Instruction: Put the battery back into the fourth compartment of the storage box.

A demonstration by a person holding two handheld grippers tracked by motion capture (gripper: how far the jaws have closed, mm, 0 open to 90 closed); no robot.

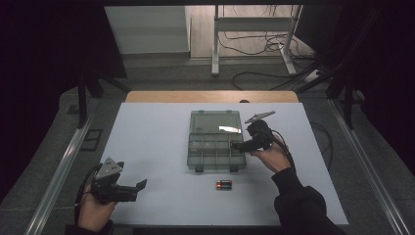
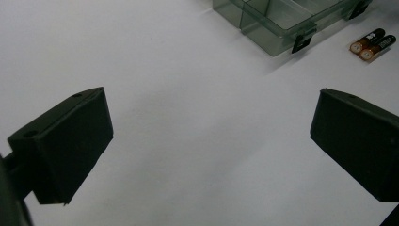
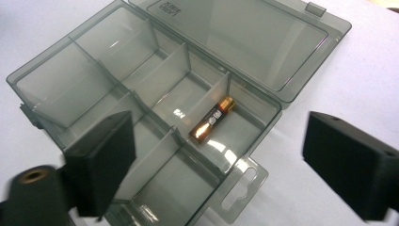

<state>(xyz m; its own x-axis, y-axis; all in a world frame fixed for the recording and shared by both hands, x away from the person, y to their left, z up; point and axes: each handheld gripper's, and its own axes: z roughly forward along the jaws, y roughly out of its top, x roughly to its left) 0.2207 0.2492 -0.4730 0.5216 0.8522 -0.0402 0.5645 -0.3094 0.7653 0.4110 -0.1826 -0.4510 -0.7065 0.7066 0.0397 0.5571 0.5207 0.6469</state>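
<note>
Your right gripper (image 1: 240,145) hovers over the right end of the clear compartment box (image 1: 215,157), which sits near the middle of the white worktop (image 1: 147,147) with its lid (image 1: 216,121) folded open and lying flat on the far side. Your right gripper's jaws stand wide apart with nothing between them; in the right gripper view they frame the box from above. One battery (image 3: 211,120) lies loose on the floor of a compartment at the end of the box nearest the hang tab (image 3: 240,187), resting at a slant beside a divider and clear of both jaws. The other compartments visible in that view hold nothing. Two more batteries (image 1: 224,184) lie side by side and touching on the worktop, just in front of the box on your side and apart from it; in the left gripper view the pair (image 2: 372,45) appears near the latch (image 2: 301,43) on the front wall of the box. Your left gripper (image 1: 139,188) rests low at the near left corner of the worktop, well apart from the box and the batteries. Its jaws are also spread wide, with bare worktop between them.
</note>
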